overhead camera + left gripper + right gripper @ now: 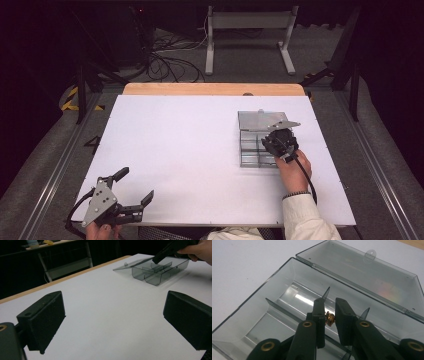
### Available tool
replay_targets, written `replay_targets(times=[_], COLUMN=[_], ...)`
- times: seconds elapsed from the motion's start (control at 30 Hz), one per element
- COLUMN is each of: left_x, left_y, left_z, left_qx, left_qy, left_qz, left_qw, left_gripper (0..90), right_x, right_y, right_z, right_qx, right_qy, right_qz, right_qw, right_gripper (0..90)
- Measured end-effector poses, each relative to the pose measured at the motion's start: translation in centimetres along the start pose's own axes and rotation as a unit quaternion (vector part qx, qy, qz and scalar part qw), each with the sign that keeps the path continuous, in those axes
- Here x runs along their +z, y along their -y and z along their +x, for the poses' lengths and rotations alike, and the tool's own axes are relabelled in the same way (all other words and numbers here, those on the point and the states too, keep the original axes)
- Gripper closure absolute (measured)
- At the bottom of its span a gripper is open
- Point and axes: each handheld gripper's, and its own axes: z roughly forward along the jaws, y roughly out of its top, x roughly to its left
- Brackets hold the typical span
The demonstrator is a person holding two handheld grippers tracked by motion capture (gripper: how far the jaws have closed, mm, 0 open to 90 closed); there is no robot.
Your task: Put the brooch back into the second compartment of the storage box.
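The right gripper (329, 320) has its jaws drawn close and pinching a small gold bead (330, 319), which sits between the pads just below their tips. The bead looks ribbed and brassy; finer detail is too small to tell. Under the jaws lies a clear smoky box (244, 322), open, with thin dividers splitting it into compartments. The jaws hang over the box's middle, above a divider, and which compartment lies straight under the bead cannot be told. Beyond the jaw tips the lid (372, 277) lies folded back flat, joined to the box along its far edge, a small tab on its outer rim.

In the high view the right gripper (272, 142) points down into the box (250, 155) on the white table (175, 160), with the hand (292, 172) gripping it from behind.

The left gripper (113, 322) has its jaws spread wide with bare table between them. Far ahead of its jaws stands the box (160, 275), with the right gripper dipping into it from above. In the high view the left gripper (132, 187) sits low at the table's near edge, well apart from the box.
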Motion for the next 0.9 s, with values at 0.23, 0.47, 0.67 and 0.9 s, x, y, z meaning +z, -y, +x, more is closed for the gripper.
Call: replay_targets(times=[0.23,0.47,0.67,0.9], left_x=[0.0,0.1,0.1,0.1], left_y=[0.0,0.0,0.0,0.0], left_z=[0.0,0.0,0.0,0.0], left_qx=[0.0,0.0,0.0,0.0], left_qy=[0.0,-0.001,-0.001,0.0], left_qz=[0.001,0.0,0.001,0.001], left_qw=[1.0,1.0,1.0,1.0], left_gripper=[4.5,4.4,4.5,4.5], right_x=[0.7,1.2,1.4,1.7], right_y=[0.1,0.2,0.3,0.5], right_z=[-0.1,-0.2,-0.3,-0.5], right_qx=[0.008,0.01,0.014,0.015], right_qy=[-0.002,0.004,0.01,0.012], right_qz=[0.01,0.022,0.03,0.04], right_qw=[0.9999,0.9997,0.9994,0.999], right_gripper=[79.2,79.2,79.2,79.0])
